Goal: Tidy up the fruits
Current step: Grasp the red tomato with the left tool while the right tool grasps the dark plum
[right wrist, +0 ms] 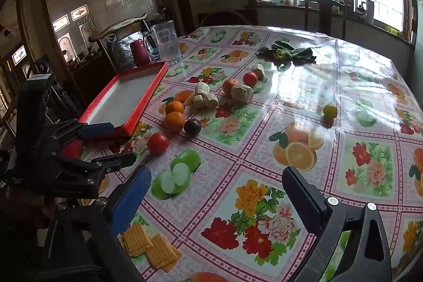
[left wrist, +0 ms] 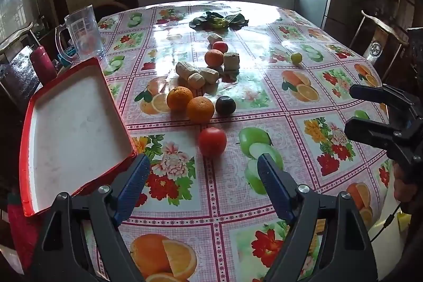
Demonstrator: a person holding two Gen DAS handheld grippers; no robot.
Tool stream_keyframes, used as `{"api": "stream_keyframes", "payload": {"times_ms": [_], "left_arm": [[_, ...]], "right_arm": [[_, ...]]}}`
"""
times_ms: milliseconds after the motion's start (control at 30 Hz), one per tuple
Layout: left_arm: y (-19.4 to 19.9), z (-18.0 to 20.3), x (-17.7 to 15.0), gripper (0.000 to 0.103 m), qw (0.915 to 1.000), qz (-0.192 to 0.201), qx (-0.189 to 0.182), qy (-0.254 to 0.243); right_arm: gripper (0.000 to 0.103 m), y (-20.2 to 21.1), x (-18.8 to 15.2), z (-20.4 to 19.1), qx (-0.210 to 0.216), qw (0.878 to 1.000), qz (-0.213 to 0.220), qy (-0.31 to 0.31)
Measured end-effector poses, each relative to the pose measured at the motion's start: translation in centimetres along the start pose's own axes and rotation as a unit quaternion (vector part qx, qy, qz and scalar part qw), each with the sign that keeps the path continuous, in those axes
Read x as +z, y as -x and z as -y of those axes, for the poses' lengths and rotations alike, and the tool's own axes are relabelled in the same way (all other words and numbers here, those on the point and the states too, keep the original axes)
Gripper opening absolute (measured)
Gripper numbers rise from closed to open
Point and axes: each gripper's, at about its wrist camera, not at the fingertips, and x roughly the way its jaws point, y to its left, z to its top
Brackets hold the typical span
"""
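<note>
A red tray with a white inside (left wrist: 71, 128) sits at the table's left edge; it also shows in the right wrist view (right wrist: 124, 99). A red tomato (left wrist: 212, 141) lies just ahead of my open, empty left gripper (left wrist: 203, 171). Behind it lie two oranges (left wrist: 190, 103), a dark plum (left wrist: 225, 105), a third orange (left wrist: 214, 58), a second tomato (left wrist: 220, 46) and a small yellow-green fruit (left wrist: 296, 57). My right gripper (right wrist: 216, 189) is open and empty over the near table; it also shows in the left wrist view (left wrist: 351, 107).
Pale beige root pieces (left wrist: 198, 75) lie among the fruit. Dark leafy greens (left wrist: 219, 21) lie at the far side. A clear plastic jug (left wrist: 83, 35) and a red bottle (left wrist: 43, 65) stand beyond the tray. Chairs ring the flower-patterned table (left wrist: 238, 202).
</note>
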Motion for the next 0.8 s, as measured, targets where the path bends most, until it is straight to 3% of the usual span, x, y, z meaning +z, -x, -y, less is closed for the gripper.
{"api": "stream_keyframes", "payload": {"times_ms": [533, 800], "left_arm": [[-0.8, -0.3, -0.2, 0.084, 0.9999, -0.007, -0.012, 0.01], [-1.5, -0.9, -0.2, 0.084, 0.9995, -0.01, -0.024, 0.019]], "right_arm": [[0.1, -1.2, -0.3, -0.4, 0.003, 1.0, -0.005, 0.004], [0.091, -2.4, -0.2, -0.6, 0.002, 1.0, -0.007, 0.014]]}}
